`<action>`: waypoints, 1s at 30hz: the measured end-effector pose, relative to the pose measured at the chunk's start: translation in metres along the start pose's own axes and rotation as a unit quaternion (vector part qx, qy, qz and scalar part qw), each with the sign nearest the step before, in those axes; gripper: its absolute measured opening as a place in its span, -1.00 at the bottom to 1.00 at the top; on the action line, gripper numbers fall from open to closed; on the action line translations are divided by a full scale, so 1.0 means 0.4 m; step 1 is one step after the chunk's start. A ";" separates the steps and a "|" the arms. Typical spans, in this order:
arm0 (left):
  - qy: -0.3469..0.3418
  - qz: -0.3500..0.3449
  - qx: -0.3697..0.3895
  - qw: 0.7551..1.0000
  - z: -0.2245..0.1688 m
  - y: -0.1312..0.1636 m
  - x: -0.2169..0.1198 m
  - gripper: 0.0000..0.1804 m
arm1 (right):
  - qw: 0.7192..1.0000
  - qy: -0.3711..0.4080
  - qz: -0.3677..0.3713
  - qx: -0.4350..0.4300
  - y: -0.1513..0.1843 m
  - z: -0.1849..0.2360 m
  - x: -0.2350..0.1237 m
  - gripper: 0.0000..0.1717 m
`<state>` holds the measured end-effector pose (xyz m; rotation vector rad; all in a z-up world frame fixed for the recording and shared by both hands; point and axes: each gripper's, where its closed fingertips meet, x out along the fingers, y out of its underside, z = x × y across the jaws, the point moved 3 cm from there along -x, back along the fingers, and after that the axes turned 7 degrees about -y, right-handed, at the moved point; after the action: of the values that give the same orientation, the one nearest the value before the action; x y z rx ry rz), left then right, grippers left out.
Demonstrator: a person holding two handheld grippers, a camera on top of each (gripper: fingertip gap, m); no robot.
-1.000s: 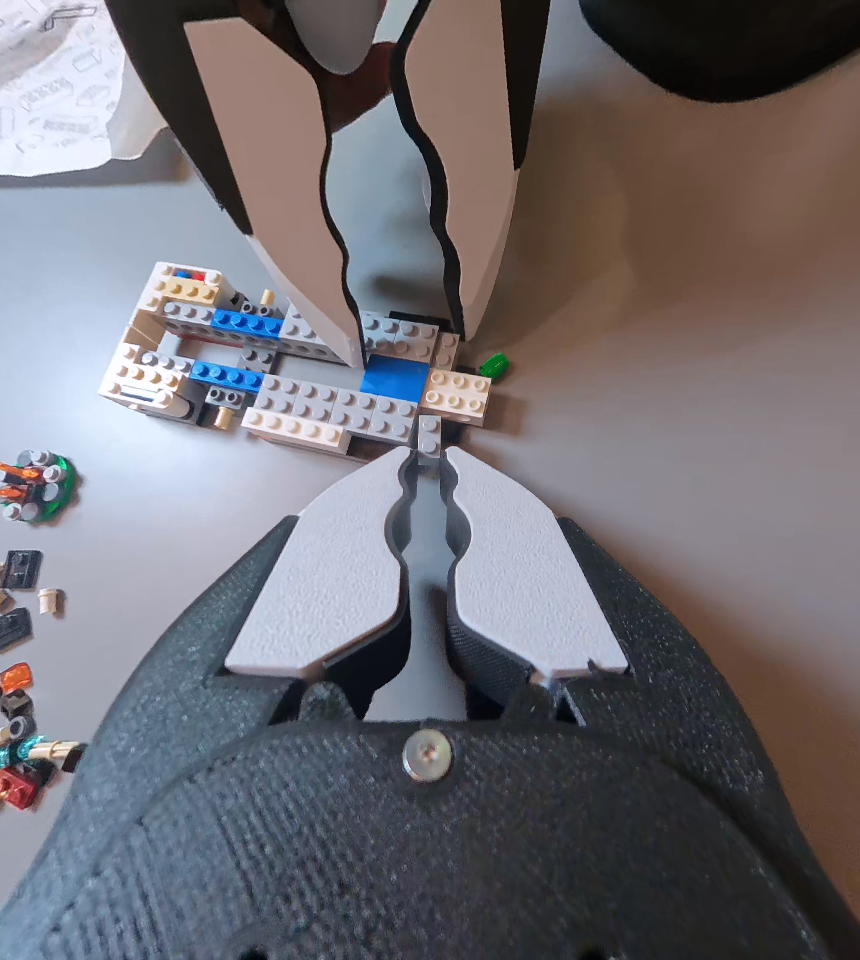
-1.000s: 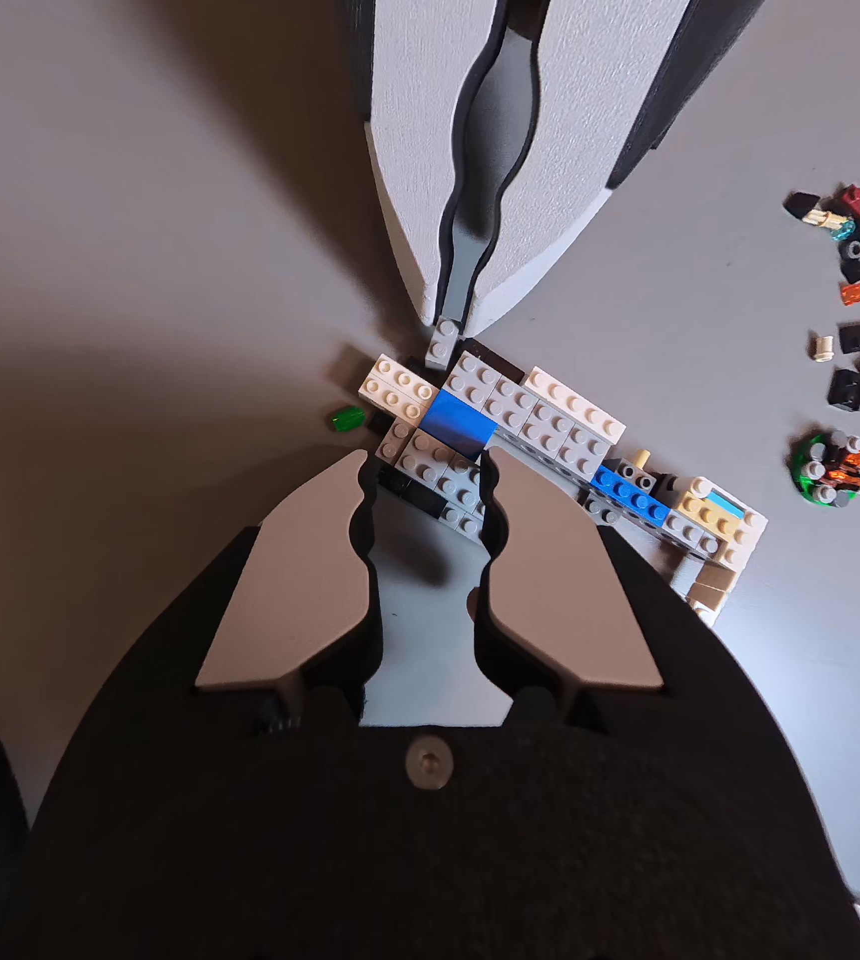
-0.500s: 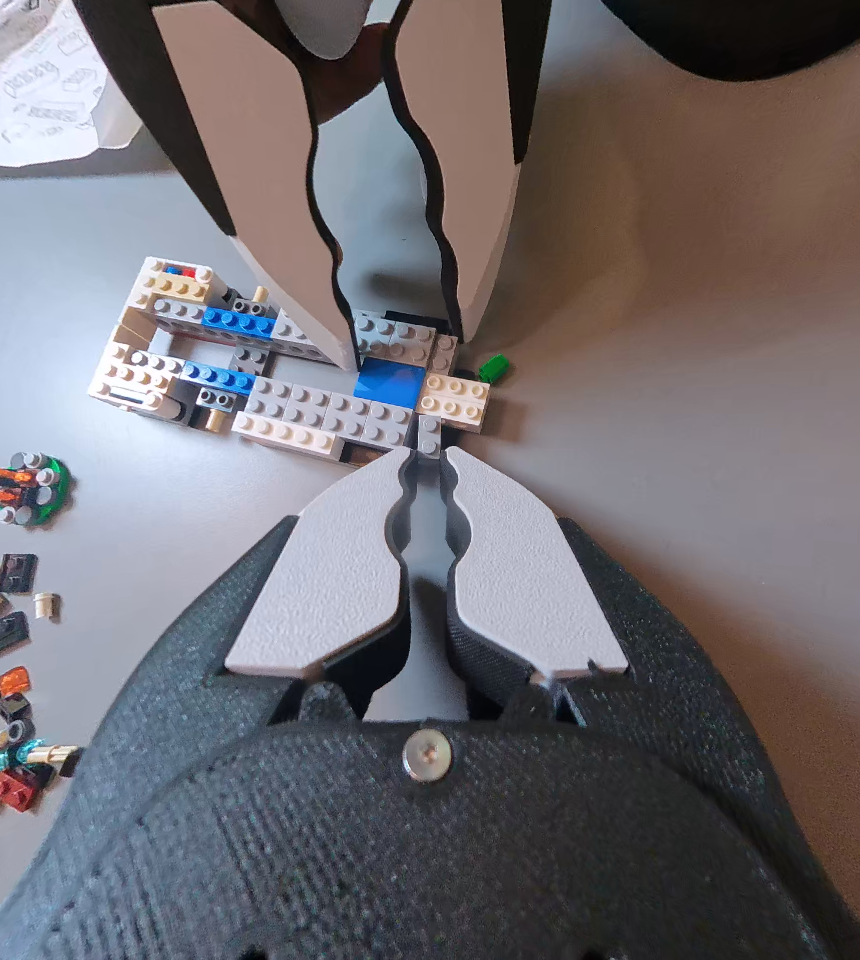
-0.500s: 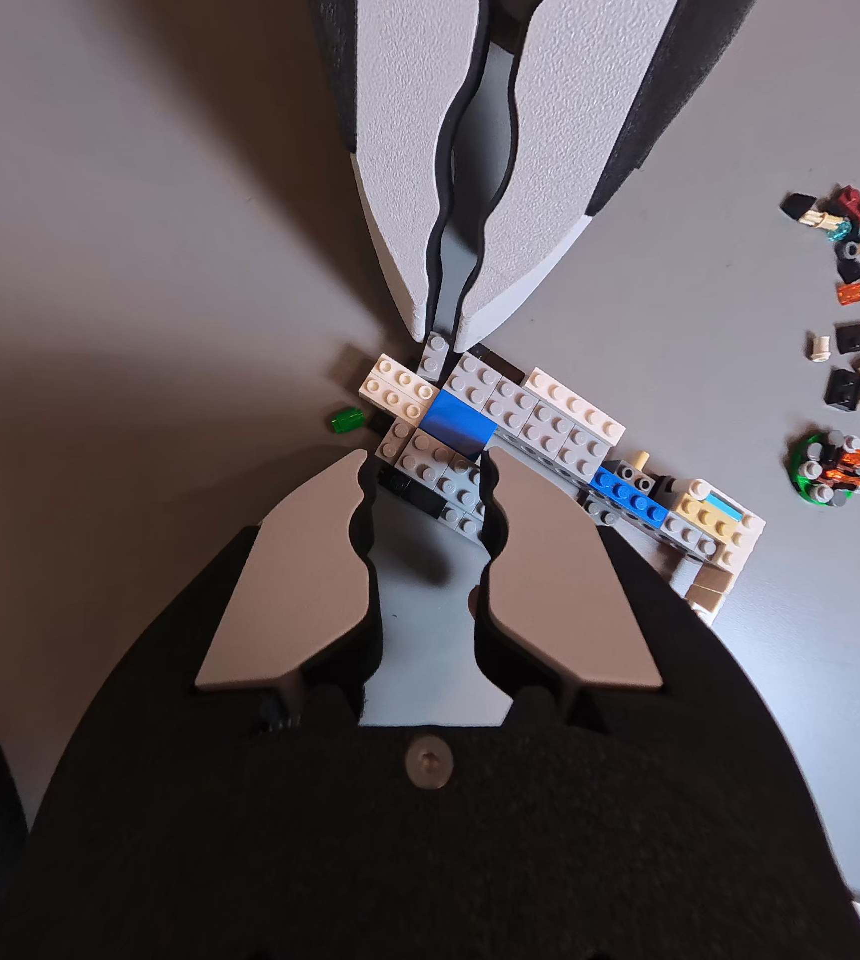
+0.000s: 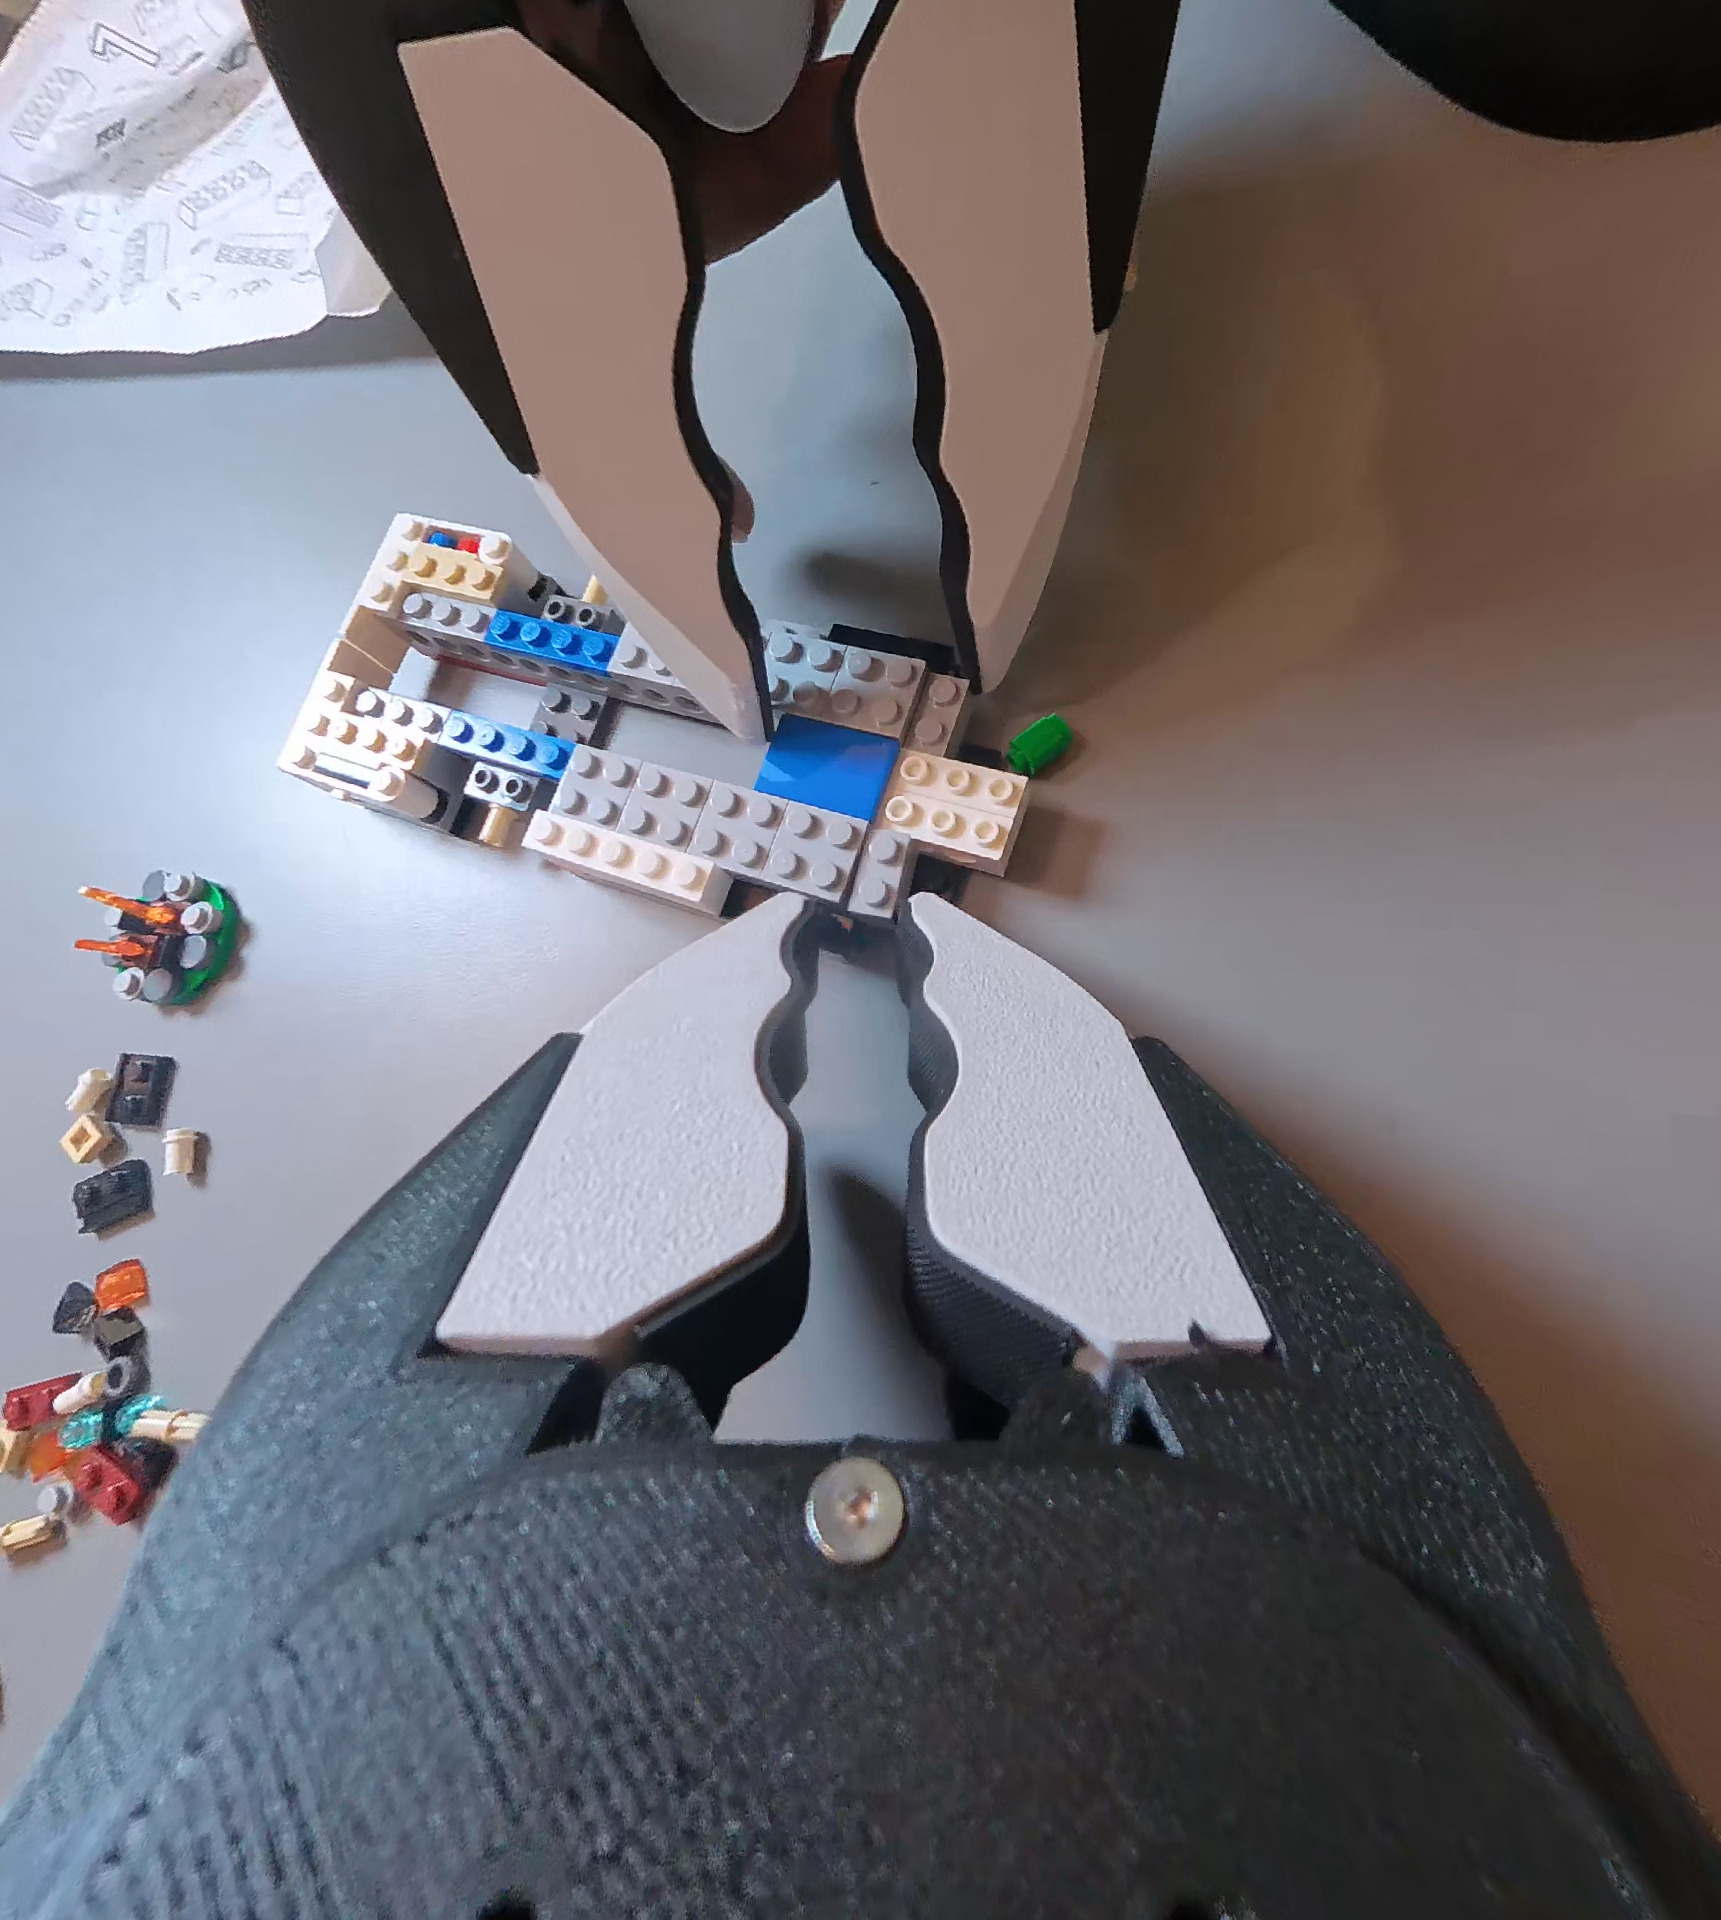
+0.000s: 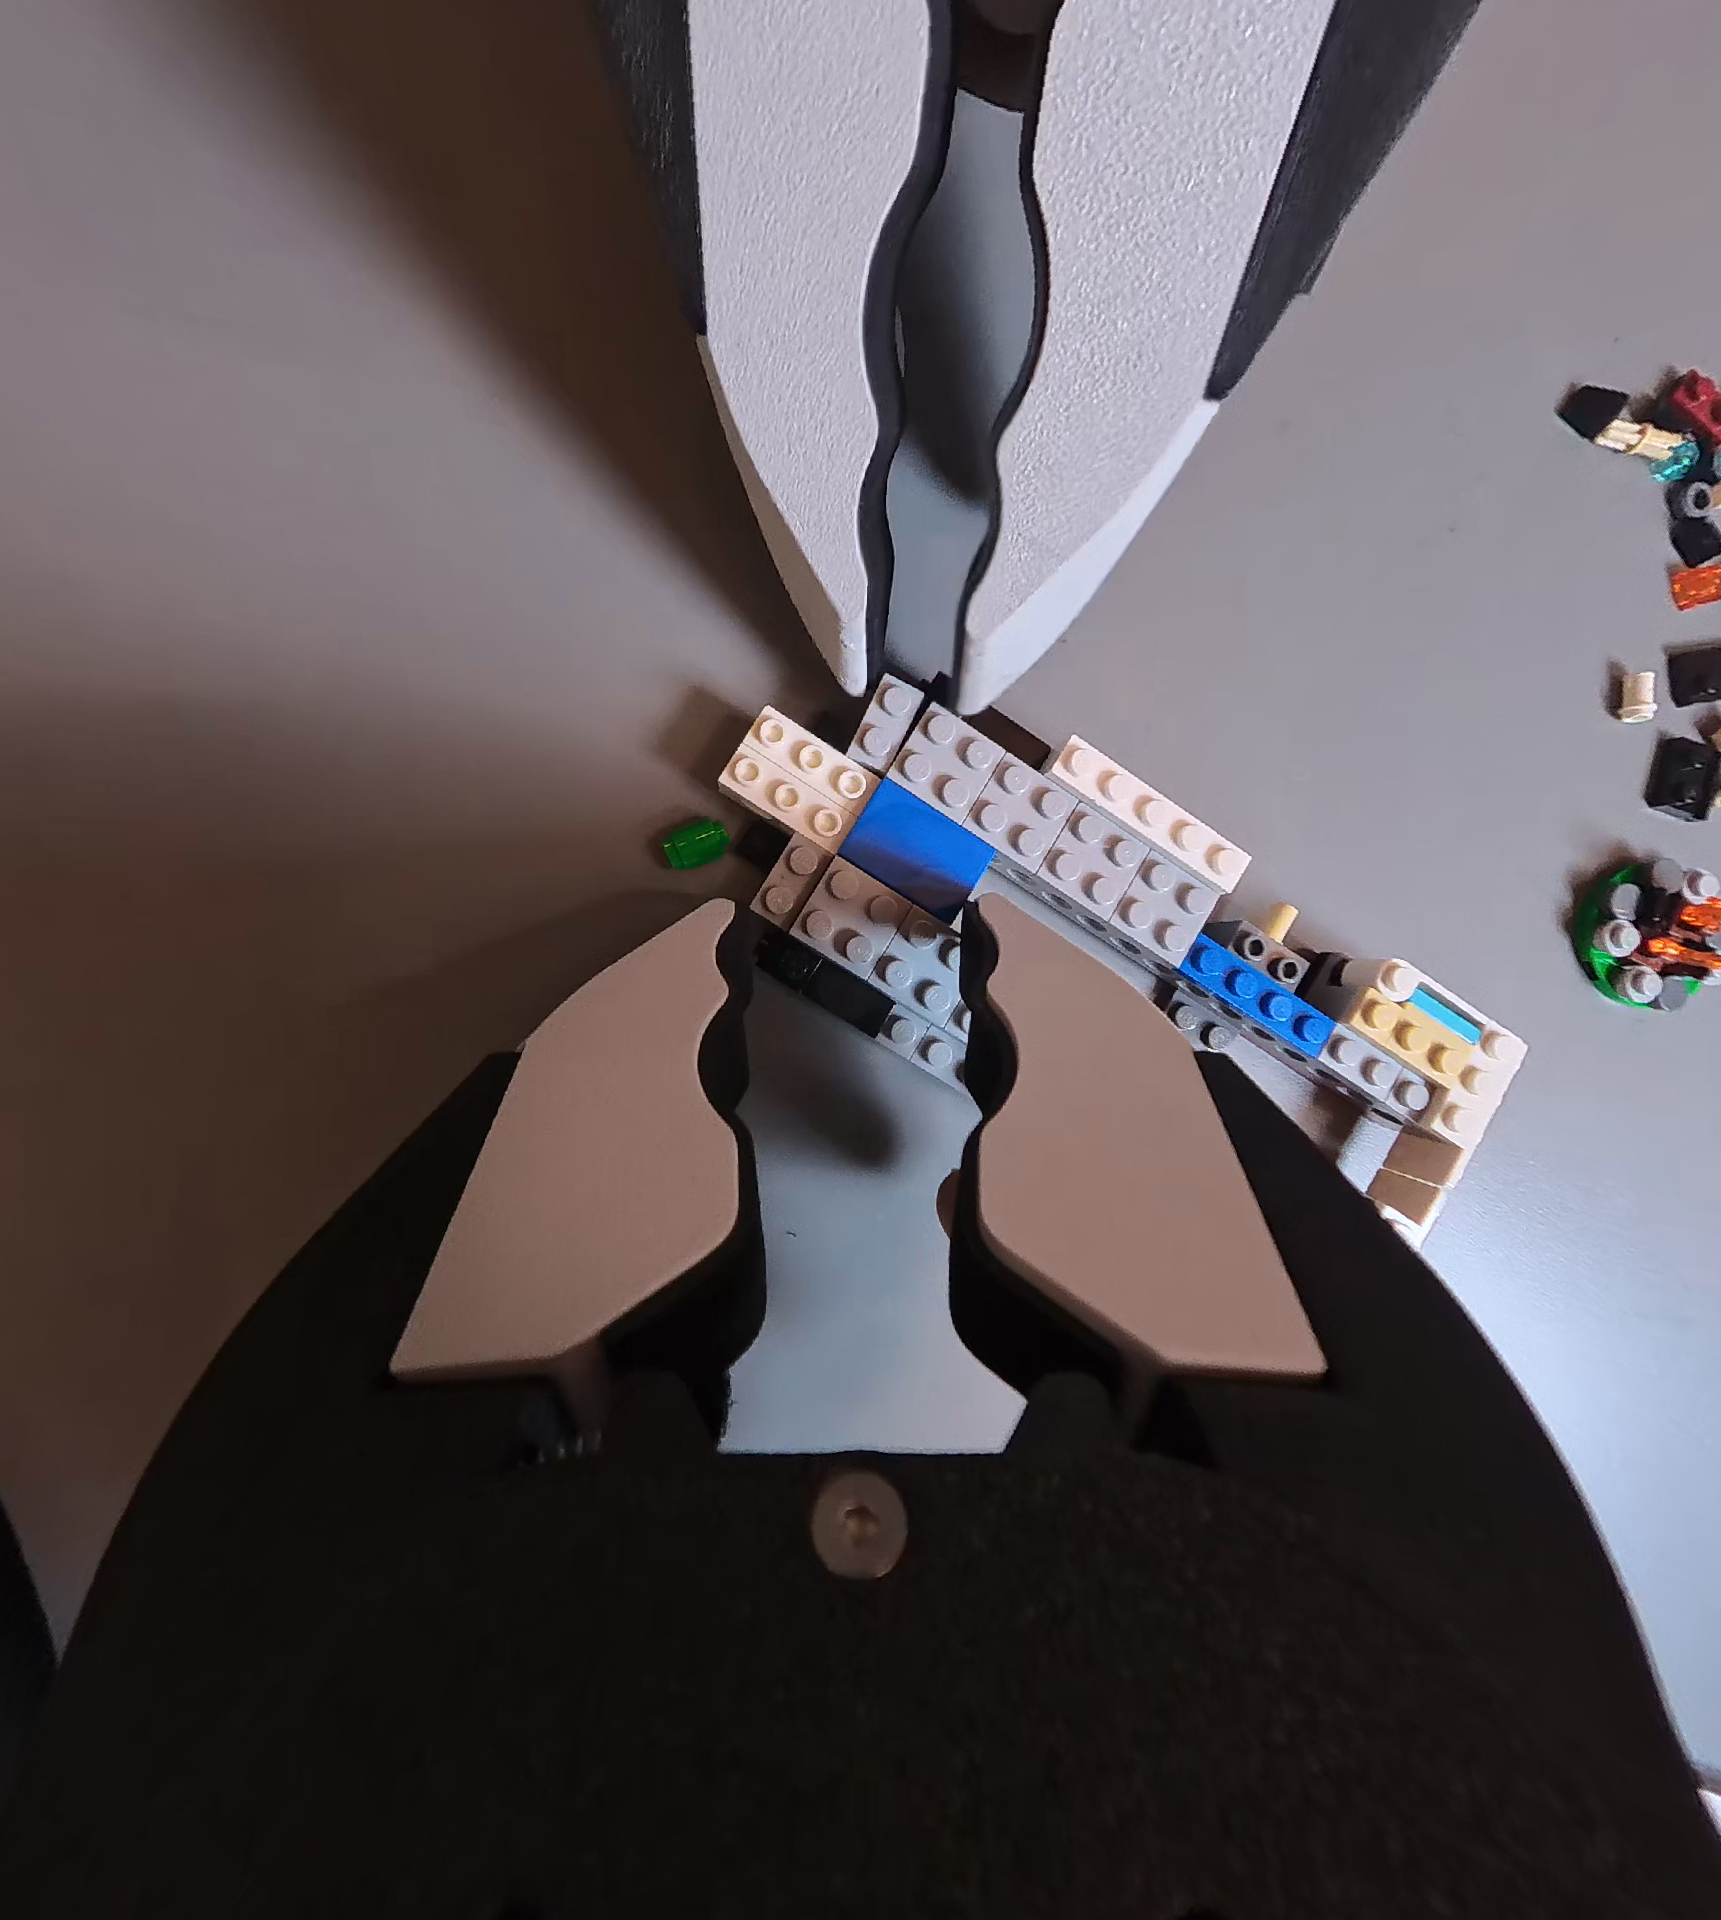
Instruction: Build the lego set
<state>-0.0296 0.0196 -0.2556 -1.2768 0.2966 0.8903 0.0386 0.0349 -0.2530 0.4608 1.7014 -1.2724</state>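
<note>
The brick model (image 5: 690,758) lies flat on the grey table (image 5: 1355,831), studs up. Its long axis runs left to right in the left wrist view: the open tan-and-white frame end points left, and the end with the blue tile (image 5: 828,774) and white plates points right.

The left gripper (image 5: 854,914) stands at the model's near edge by a small grey two-stud plate (image 5: 882,868); its jaws are slightly parted, with a gap showing on both sides of that plate.

The right gripper (image 6: 851,925) straddles the opposite long edge beside the blue tile, jaws wide. Its right pad lies against the grey plates; contact at the left pad cannot be told.

A green stud (image 5: 1040,744) lies just off the model's right end. Loose pieces (image 5: 97,1423) and a printed sheet (image 5: 108,197) lie apart.
</note>
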 end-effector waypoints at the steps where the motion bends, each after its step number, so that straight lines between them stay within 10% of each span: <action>1: -0.005 0.003 0.005 1.000 0.001 0.002 0.002 -0.82 | 1.000 -0.001 -0.001 0.000 -0.001 0.001 0.000 -0.55; 30: 0.011 -0.006 -0.003 1.000 -0.013 -0.009 0.009 -0.81 | 0.999 -0.013 -0.009 -0.040 -0.057 0.045 -0.015 -0.55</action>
<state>-0.0233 0.0164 -0.2569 -1.2941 0.3033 0.8685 0.0329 0.0113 -0.2361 0.3799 1.7307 -1.2140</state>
